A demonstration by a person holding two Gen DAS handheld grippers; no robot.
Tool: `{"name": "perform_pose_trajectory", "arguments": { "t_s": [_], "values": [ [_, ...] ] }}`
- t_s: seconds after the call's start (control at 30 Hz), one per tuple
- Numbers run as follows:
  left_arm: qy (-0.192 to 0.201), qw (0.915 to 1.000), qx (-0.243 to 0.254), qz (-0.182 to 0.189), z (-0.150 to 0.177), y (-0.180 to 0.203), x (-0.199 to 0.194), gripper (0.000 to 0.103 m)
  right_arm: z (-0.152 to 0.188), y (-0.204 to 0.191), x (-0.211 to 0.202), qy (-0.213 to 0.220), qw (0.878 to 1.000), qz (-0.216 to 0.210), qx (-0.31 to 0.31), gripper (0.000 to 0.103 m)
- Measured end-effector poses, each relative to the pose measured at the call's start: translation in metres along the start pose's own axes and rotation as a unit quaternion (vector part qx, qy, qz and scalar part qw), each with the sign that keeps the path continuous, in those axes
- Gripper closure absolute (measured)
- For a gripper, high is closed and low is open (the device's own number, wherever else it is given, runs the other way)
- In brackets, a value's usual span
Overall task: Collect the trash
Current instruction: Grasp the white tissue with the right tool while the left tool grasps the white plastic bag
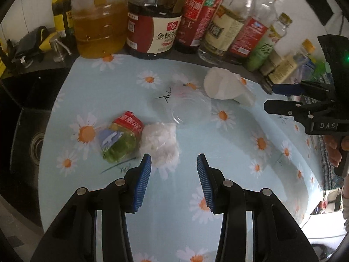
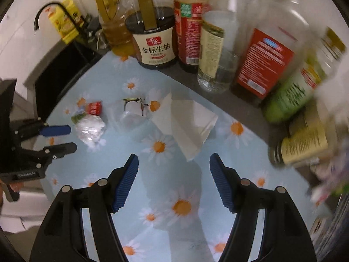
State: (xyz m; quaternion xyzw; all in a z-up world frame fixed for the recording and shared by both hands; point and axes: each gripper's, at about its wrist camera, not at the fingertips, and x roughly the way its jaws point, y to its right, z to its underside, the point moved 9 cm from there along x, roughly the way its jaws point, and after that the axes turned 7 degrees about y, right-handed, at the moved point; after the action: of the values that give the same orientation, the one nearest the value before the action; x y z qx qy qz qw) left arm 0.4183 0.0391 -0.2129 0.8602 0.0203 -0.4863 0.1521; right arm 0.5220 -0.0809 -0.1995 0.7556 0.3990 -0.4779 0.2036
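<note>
Both hand-held grippers, left hand-held gripper [image 1: 173,163] and right hand-held gripper [image 2: 173,163], hover spread and empty above the daisy-print table [image 1: 229,152], apparently lining up for pickup. Crumpled wrapper [image 1: 122,139], white wad [image 1: 160,138] and paper napkin [image 2: 185,122] lie mid-frame.

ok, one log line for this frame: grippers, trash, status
left gripper: open, empty, over crumpled white wad | right gripper: open, empty, near folded paper | trash: all on tablecloth | nothing collected yet
</note>
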Motion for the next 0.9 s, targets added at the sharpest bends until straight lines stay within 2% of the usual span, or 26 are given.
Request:
{"name": "perform_pose_trajectory", "arguments": {
  "t_s": [0.17,0.33,0.37,0.43,0.73,0.8,0.9],
  "values": [
    [-0.007,0.9997,-0.004,-0.023,-0.008,-0.006,0.011,0.061,-0.006,0.002,0.018,-0.015,0.999,0.003,-0.044,0.035],
    [-0.011,0.9993,-0.007,-0.034,-0.011,-0.01,0.019,0.061,-0.01,0.005,0.031,-0.022,0.998,-0.007,-0.058,0.035],
    [-0.012,0.9993,-0.006,-0.035,-0.013,-0.01,0.021,0.059,-0.01,0.004,0.032,-0.023,0.998,-0.008,-0.061,0.035],
    [-0.012,0.9991,-0.005,-0.04,-0.014,-0.011,0.024,0.049,-0.01,0.004,0.035,-0.026,0.997,-0.013,-0.069,0.035],
    [-0.021,0.9983,0.003,-0.053,-0.017,-0.01,0.035,0.048,-0.009,0.001,0.049,-0.036,0.994,-0.025,-0.097,0.035],
    [-0.027,0.9979,0.002,-0.059,-0.016,-0.011,0.038,0.041,-0.007,-0.001,0.052,-0.039,0.993,-0.028,-0.104,0.035],
    [-0.023,0.9979,0.003,-0.061,-0.018,-0.011,0.04,0.04,-0.006,-0.001,0.058,-0.041,0.992,-0.021,-0.116,0.038]
  ]
}}
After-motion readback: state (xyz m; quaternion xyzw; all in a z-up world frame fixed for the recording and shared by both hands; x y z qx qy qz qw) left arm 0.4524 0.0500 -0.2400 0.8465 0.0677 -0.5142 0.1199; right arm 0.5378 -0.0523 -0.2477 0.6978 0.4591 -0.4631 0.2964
